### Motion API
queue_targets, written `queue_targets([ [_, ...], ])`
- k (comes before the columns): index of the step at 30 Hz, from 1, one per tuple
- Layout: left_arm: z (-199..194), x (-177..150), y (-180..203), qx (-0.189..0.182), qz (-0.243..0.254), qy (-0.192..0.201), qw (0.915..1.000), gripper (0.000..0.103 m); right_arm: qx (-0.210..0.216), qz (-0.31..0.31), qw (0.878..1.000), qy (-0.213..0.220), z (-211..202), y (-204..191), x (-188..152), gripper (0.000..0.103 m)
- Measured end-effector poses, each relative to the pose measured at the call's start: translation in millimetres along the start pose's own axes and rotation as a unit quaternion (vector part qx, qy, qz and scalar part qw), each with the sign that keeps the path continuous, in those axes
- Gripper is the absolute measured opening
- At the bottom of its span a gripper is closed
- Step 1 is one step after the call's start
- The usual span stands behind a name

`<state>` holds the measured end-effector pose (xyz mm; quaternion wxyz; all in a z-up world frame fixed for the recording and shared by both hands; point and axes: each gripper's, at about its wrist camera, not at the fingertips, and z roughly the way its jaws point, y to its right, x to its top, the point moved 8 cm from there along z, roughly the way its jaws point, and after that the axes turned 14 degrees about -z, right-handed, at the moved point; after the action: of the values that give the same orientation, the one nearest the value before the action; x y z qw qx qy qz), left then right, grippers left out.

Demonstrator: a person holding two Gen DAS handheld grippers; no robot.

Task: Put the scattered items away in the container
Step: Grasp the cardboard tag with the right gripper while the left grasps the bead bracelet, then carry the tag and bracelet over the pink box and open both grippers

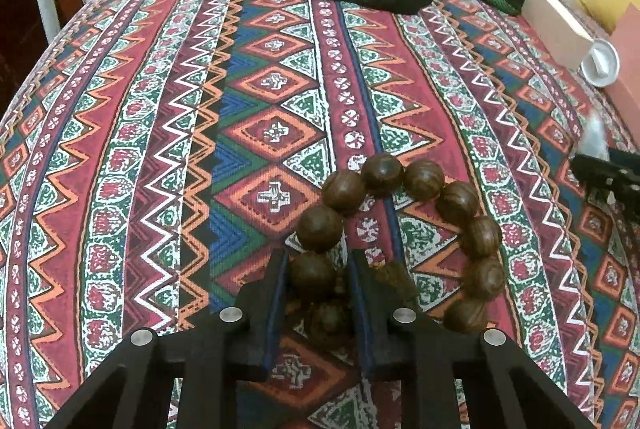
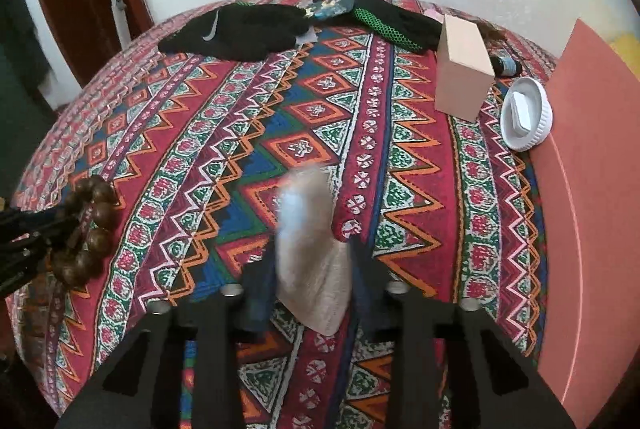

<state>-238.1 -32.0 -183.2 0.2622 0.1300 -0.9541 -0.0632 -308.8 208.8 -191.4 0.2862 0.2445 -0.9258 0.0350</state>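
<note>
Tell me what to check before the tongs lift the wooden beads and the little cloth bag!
1. Left tongs around one bead of the bead bracelet: ok, a bead sits between them.
2. Bead firmly squeezed: cannot tell.
3. Right tongs holding the pale cloth pouch: ok, though the pouch is blurred.
4. Rest of the bracelet lying loose on the patterned cloth, nothing on top: ok.
5. Container to drop things into: cannot tell; a white bowl and a pink box are both nearby.
</note>
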Motion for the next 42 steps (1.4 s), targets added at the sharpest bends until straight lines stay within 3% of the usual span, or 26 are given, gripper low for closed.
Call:
queue_targets([
  [1,0.8,1.1,-0.3,-0.003,-0.003,-0.001,1.0,0.025,0.001,0.002,1.0,0.002,-1.5,0.3,0.2,0.016],
  [4,-3.0,0.1,-3.3,-0.016,-0.019,-0.005,0.9997,0.023,0.01,0.008,1.0,0.015,-8.9,-0.3,2.7,0.013],
  [7,-6.7,1.4,-0.7,-0.033,-0.027,-0.006,0.9991,0.017,0.024,0.005,0.999,0.04,-22.2,-6.2,11.3,0.013],
  [14,-29.3,6.5,13.7,-0.066,-0.018,0.026,0.9973,0.017,0.066,0.012,0.993,0.094,-61.7,-21.8,30.8,0.013],
  [22,-66.2,4.0,37.8,-0.124,0.006,0.051,0.9909,0.017,0.073,0.011,0.992,0.107,-81.7,-30.5,28.2,0.013],
  [27,-62.2,-2.9,47.2,-0.132,0.021,0.036,0.9904,0.017,0.073,0.018,0.991,0.107,-83.8,-26.2,24.5,0.013],
  [33,-19.0,-16.7,51.0,-0.118,0.026,-0.026,0.9923,0.018,0.074,0.018,0.992,0.106,-83.5,-25.8,23.0,0.014],
  [35,-2.5,-23.0,53.4,-0.113,0.032,-0.051,0.9917,0.031,0.076,0.017,0.992,0.103,-82.1,-26.7,22.7,0.014],
  [37,1.0,-26.1,59.5,-0.104,0.053,-0.04,0.9923,0.037,0.077,0.015,0.992,0.102,-81.0,-27.9,22.4,0.014],
  [40,4.9,-37.2,76.8,-0.086,0.101,-0.027,0.9908,0.062,0.075,0.014,0.992,0.1,-78.5,-28.5,21.9,0.014],
  [42,6.2,-44.9,84.6,-0.049,0.135,-0.001,0.9896,0.062,0.074,0.013,0.992,0.098,-76.7,-28.6,21.5,0.014],
])
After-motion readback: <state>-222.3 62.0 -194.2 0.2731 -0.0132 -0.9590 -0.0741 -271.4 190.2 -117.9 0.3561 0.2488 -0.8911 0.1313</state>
